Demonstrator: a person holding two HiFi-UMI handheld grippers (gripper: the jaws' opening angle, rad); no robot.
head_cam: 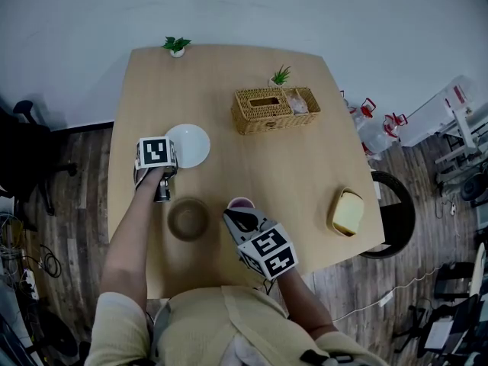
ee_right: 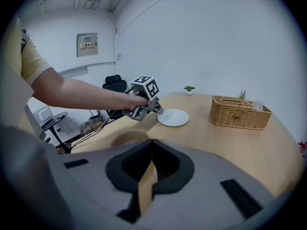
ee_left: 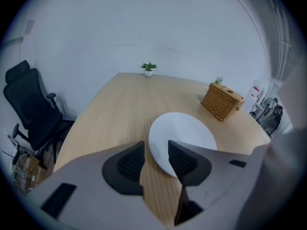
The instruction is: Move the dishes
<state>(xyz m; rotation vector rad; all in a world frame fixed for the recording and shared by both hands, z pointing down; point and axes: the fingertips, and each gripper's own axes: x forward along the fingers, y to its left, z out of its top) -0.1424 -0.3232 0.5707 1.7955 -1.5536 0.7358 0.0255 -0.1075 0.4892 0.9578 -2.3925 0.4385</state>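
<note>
A white plate (head_cam: 189, 144) lies on the wooden table (head_cam: 229, 82), left of centre. My left gripper (head_cam: 169, 163) is at the plate's near-left rim. In the left gripper view the plate (ee_left: 184, 135) shows just past the fingertips of the left gripper (ee_left: 156, 159); the jaws stand apart with the rim in the gap and no pad pressing on it. A brown bowl (head_cam: 188, 219) and a pink-rimmed cup (head_cam: 241, 203) sit near the front edge. My right gripper (head_cam: 231, 217) is shut beside the cup, with nothing seen between its jaws (ee_right: 152, 169).
A wicker basket (head_cam: 274, 109) stands at the back right, with a small plant (head_cam: 280, 75) behind it and another plant (head_cam: 177, 46) at the far edge. A yellow dish (head_cam: 347, 212) sits at the right edge. A black office chair (ee_left: 33, 109) stands left of the table.
</note>
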